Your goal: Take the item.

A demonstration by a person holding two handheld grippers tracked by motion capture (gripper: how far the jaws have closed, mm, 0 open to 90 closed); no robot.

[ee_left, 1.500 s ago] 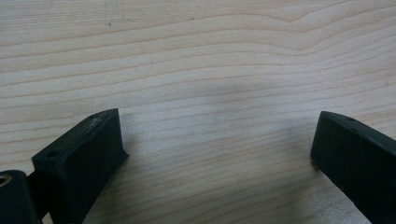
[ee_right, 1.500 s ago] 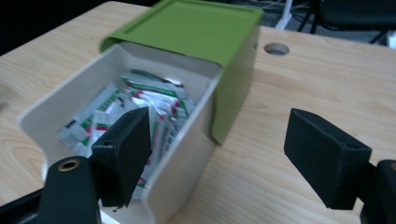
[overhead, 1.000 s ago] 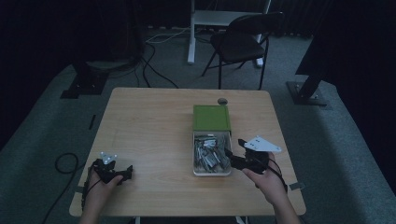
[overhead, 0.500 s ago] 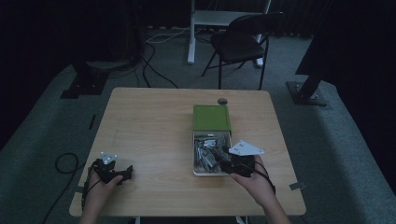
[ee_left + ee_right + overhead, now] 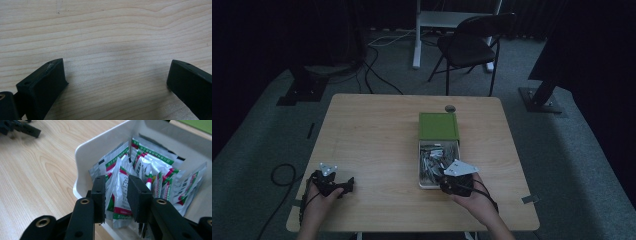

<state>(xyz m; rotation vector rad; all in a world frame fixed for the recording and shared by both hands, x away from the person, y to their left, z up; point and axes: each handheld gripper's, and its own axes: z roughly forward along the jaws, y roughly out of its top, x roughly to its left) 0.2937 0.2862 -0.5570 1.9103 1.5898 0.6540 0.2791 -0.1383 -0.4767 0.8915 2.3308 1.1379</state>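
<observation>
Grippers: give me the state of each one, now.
Left gripper: open, nothing between its jaws, over the bare table.
Right gripper: jaws just closing around a sachet in the white box; firm grip cannot be told.

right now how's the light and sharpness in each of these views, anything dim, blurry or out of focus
High view: dim overall, the floor and background nearly black, the table and green lid still readable. Left gripper view: evenly lit and fairly sharp, wood grain clear, a soft shadow between the jaws. Right gripper view: bright, the sachets in the white box readable, though their small print is soft.
</observation>
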